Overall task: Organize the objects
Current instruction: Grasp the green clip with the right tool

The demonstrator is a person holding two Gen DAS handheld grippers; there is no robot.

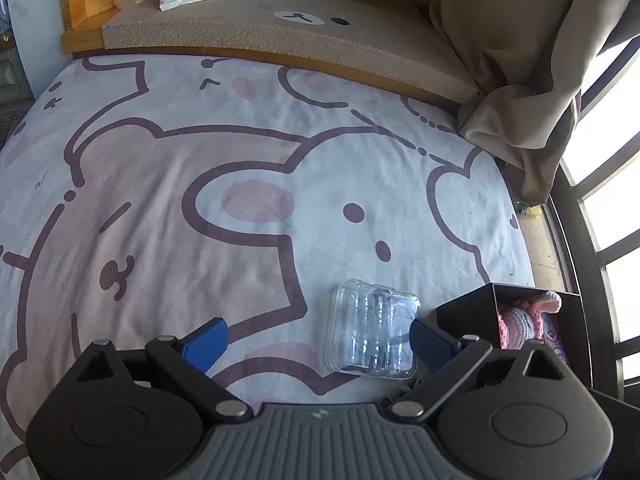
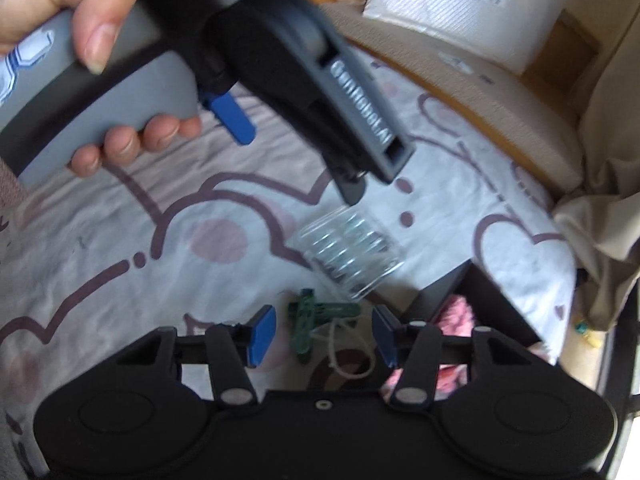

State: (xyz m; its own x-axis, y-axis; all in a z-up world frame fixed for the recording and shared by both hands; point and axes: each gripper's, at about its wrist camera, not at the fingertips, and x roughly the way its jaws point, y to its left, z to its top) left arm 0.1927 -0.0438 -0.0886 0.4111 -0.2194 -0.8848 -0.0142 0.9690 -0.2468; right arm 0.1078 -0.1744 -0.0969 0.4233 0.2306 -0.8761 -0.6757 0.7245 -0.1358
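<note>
Clear plastic case (image 1: 374, 330) lying flat on the cartoon-bear bedsheet (image 1: 160, 184), just beside an open black box (image 1: 466, 310).

The left gripper (image 1: 318, 338) hangs above the case with its blue pads spread wide, nothing pinched. The right gripper (image 2: 324, 336) sits half-spread around a green clip (image 2: 310, 326) with a white string; its pads are not touching it. A pink knitted toy (image 1: 528, 320) lies inside the box. A hand (image 2: 80, 20) grasps the left tool's handle.
</note>
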